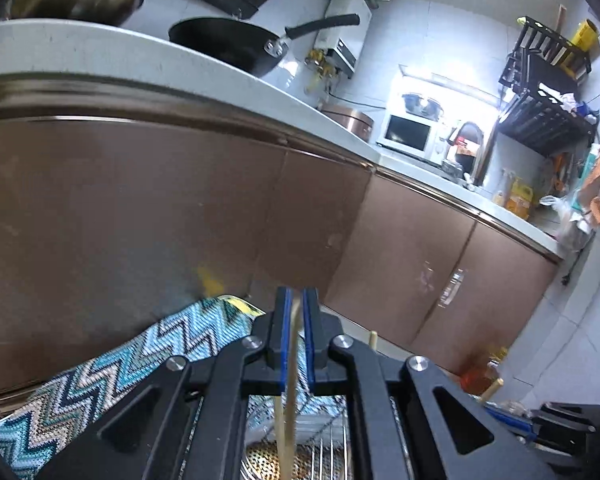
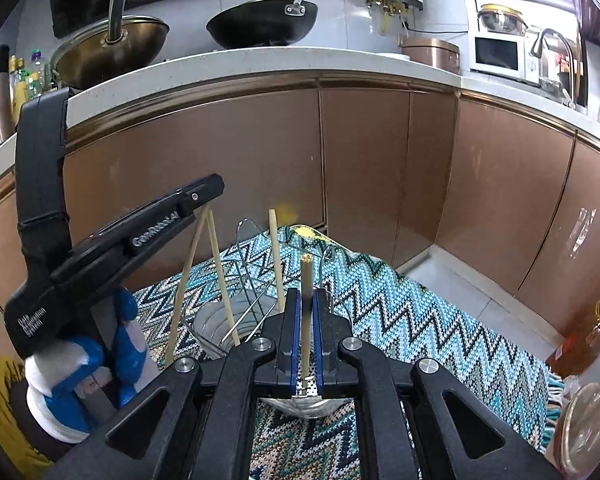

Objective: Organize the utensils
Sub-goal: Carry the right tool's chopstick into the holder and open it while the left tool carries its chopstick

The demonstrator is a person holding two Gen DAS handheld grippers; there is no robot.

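Observation:
My left gripper point(image 1: 296, 300) is shut on a pair of pale wooden chopsticks point(image 1: 290, 380) that hang down toward a perforated metal holder point(image 1: 268, 460) below. In the right wrist view the left gripper point(image 2: 202, 196) holds those two chopsticks point(image 2: 216, 264) over the wire utensil rack point(image 2: 244, 276). My right gripper point(image 2: 307, 296) is shut on one upright chopstick point(image 2: 306, 280) above the holder point(image 2: 306, 392). Another chopstick point(image 2: 277, 256) stands in the rack.
The rack sits on a blue zigzag mat point(image 2: 400, 312) on the floor before brown cabinets point(image 2: 364, 168). Woks point(image 2: 264, 24) rest on the white counter point(image 2: 260, 60). An oil bottle point(image 2: 580, 344) and a jar point(image 2: 584, 420) stand at the right.

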